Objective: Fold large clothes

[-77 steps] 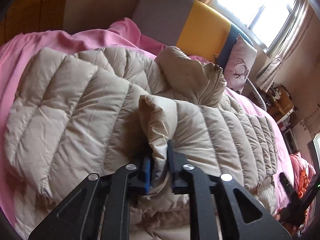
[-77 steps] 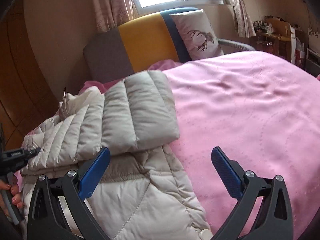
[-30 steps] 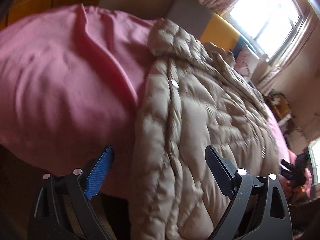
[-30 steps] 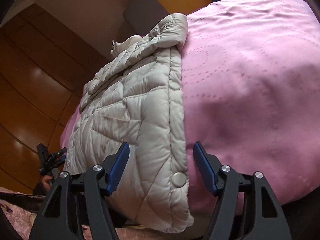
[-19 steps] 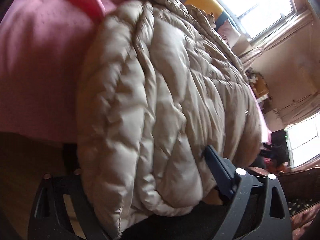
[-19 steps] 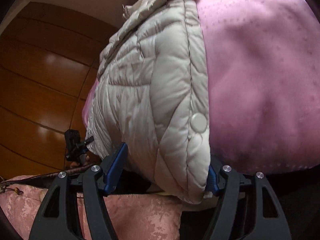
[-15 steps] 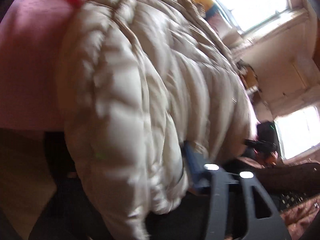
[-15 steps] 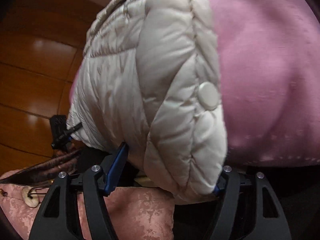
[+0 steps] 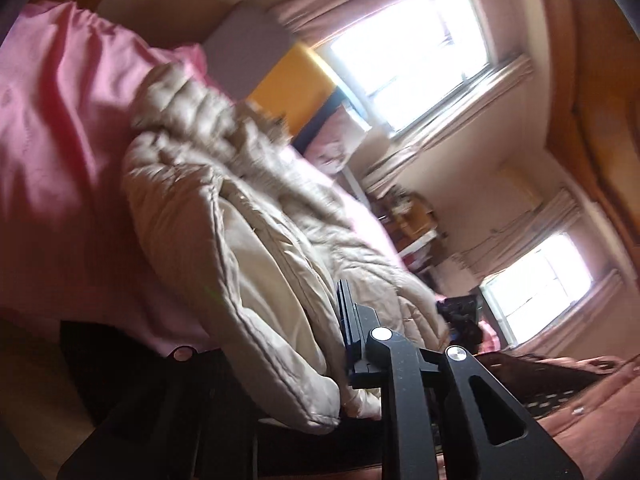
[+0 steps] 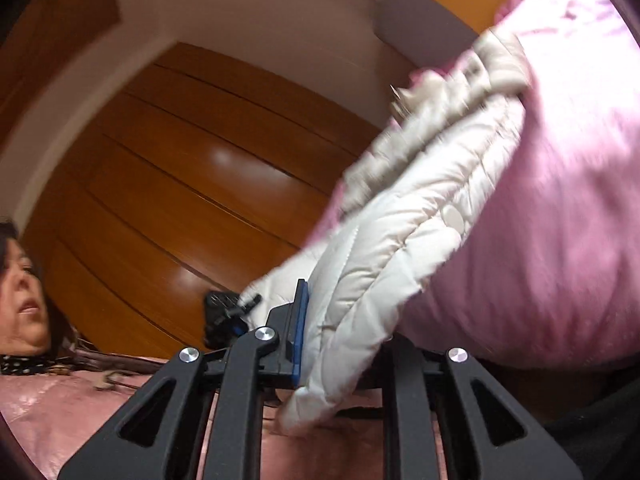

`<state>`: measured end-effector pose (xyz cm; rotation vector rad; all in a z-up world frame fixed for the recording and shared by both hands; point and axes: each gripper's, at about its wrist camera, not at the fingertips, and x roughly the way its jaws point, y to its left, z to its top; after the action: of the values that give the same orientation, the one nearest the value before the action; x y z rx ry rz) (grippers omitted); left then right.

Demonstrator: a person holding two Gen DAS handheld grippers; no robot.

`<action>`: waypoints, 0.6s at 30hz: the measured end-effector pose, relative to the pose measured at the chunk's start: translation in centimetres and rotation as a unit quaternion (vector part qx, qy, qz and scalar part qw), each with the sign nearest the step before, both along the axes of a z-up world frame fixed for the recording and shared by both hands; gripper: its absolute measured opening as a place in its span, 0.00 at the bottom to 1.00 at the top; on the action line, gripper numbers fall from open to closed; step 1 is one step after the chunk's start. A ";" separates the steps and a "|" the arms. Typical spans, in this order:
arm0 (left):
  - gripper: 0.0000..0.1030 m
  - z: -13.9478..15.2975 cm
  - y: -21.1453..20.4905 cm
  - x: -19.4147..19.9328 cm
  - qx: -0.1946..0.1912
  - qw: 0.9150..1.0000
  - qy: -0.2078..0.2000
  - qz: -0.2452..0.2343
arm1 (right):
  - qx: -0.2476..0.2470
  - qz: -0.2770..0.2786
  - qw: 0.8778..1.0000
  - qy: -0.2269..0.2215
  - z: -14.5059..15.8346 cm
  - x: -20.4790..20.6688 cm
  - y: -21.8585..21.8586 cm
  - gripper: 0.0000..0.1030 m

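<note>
Beige quilted down jacket point(image 9: 248, 216) lies along the edge of the pink bedspread point(image 9: 52, 152), its bottom hem hanging off the mattress toward me, and I have that hem at two places. My left gripper point(image 9: 316, 344) is clamped on the thick roll of hem: the blue-padded finger point(image 9: 347, 320) presses against the jacket's right face, while the other finger is buried behind the puffy fabric, so I judge the clamp from the pinch, not from seeing both pads. My right gripper point(image 10: 340, 320) is clamped on the other hem corner, the fabric point(image 10: 400, 240) squeezed just beside its blue pad point(image 10: 300, 320), with a round snap button point(image 10: 454, 214) further up the placket ahead of the fingers. The other gripper shows small and dark beyond the jacket in each view.

I judge this as the start of lifting the hem up and over toward the collar, which lies far ahead of both grippers near the grey-and-yellow headboard point(image 9: 280, 64).

What worries me: the shell is slick and the fill springy, so a bite this near the edge could slip out as the weight comes onto it. If one side lets go or rises faster, the fold will land skewed. The jacket may also drag the loose bedspread along, or slide off the mattress edge toward me
</note>
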<state>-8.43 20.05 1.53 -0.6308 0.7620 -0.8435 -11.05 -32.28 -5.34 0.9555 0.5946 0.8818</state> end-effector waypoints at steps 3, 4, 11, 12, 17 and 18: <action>0.16 1.8 -0.4 -1.1 -0.026 1.000 -0.007 -0.012 | 0.042 -0.009 0.999 -0.030 1.3 -1.4 -1.2 0.14; 0.16 2.1 -0.3 -1.7 -0.038 0.999 -0.007 -0.016 | 0.063 -0.011 0.997 -0.036 1.4 -2.1 -1.7 0.14; 0.16 2.9 2.5 -5.1 -0.188 0.982 0.022 -0.018 | 0.172 -0.051 0.983 -0.049 0.9 -7.3 -5.7 0.14; 0.16 3.1 2.4 -4.8 -0.190 0.981 0.029 -0.013 | 0.178 -0.062 0.981 -0.038 0.5 -7.1 -6.1 0.14; 0.17 3.4 1.1 -0.3 -0.172 0.983 0.056 -0.012 | 0.213 -0.098 0.972 0.005 -1.2 -3.5 -8.0 0.14; 0.17 3.7 0.4 0.9 -0.159 0.985 0.059 -0.010 | 0.212 -0.107 0.971 0.013 -1.3 -2.5 -8.4 0.13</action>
<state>-7.58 20.45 5.23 -0.9659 0.7462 -0.9629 -13.51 -40.70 -6.61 1.3913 0.3183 0.8184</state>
